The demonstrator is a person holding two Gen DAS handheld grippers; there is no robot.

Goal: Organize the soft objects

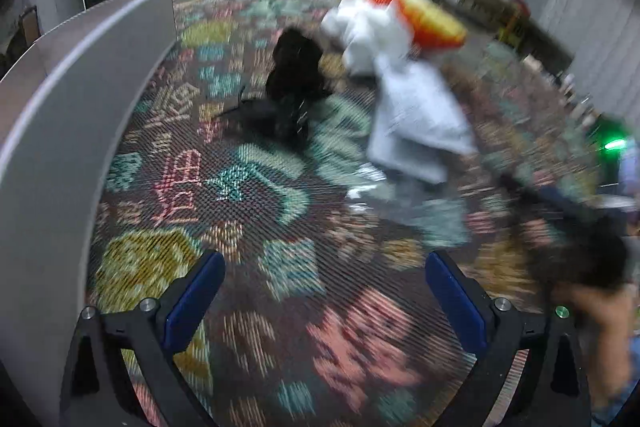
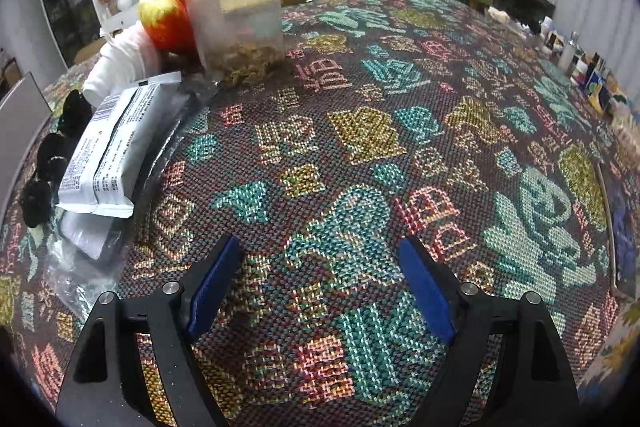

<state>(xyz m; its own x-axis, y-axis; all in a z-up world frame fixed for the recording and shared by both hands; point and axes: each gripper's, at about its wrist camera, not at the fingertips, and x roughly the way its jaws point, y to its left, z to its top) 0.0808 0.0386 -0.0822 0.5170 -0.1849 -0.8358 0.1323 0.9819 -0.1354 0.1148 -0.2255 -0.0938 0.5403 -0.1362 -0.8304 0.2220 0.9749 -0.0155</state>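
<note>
A white plush toy (image 1: pixel 362 27) with an orange and yellow top (image 1: pixel 424 17) lies on the patterned cloth, blurred in the left wrist view; it also shows at the far left in the right wrist view (image 2: pixel 120 63). A black fuzzy soft thing (image 1: pixel 296 67) lies beside it, and shows in the right wrist view (image 2: pixel 52 155). A white-grey soft pouch (image 1: pixel 416 111) lies near them, also in the right wrist view (image 2: pixel 116 143). My left gripper (image 1: pixel 324 271) is open and empty above the cloth. My right gripper (image 2: pixel 320 259) is open and empty above the cloth.
A clear canister with a black lid (image 2: pixel 236 11) stands behind the pouch. Crumpled clear plastic (image 2: pixel 76 267) lies by the pouch. A grey panel (image 1: pixel 60 107) stands at the left. Bottles and small boxes (image 2: pixel 584 67) line the far right edge.
</note>
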